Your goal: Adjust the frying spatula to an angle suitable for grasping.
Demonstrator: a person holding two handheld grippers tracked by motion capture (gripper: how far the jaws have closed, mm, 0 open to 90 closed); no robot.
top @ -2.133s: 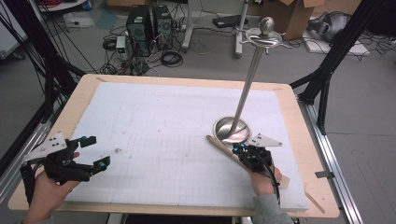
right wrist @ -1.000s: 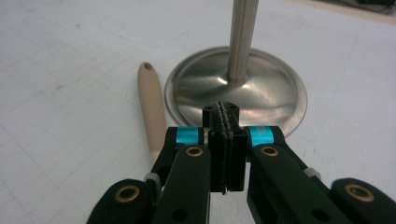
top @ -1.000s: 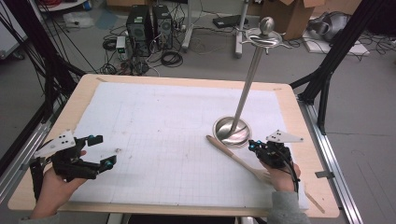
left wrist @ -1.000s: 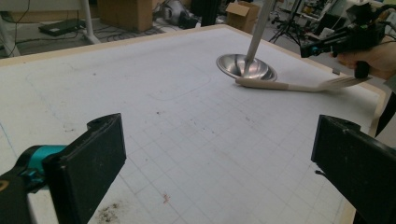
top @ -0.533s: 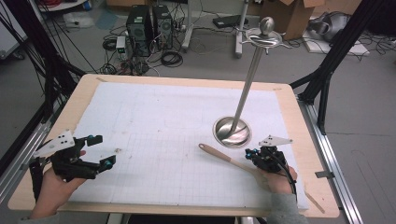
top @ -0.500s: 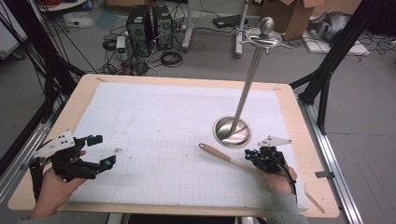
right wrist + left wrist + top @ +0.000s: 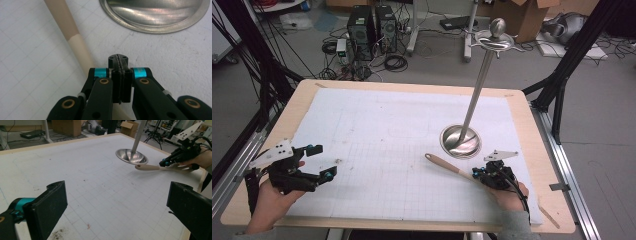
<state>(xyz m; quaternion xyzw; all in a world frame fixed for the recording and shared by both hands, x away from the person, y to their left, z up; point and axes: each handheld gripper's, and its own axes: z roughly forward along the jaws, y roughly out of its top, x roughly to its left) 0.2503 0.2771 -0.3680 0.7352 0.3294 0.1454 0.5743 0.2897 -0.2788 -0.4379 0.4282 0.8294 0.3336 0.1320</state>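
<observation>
The right gripper (image 7: 119,65), black jaws pressed flat together on nothing, rests against a smooth, rounded wooden handle (image 7: 75,45) lying on gridded white paper (image 7: 377,130) beside a shiny dished metal base (image 7: 460,141), while the left gripper (image 7: 319,162) gapes wide, empty.

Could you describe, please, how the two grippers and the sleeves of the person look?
Both the left gripper and the right gripper are black, with flat black jaws, teal-blue collars near the jaws and brass-coloured pivot pins. Each carries a pale grey three-cornered plate on top and trails a black cable. The person's sleeves are grey.
</observation>
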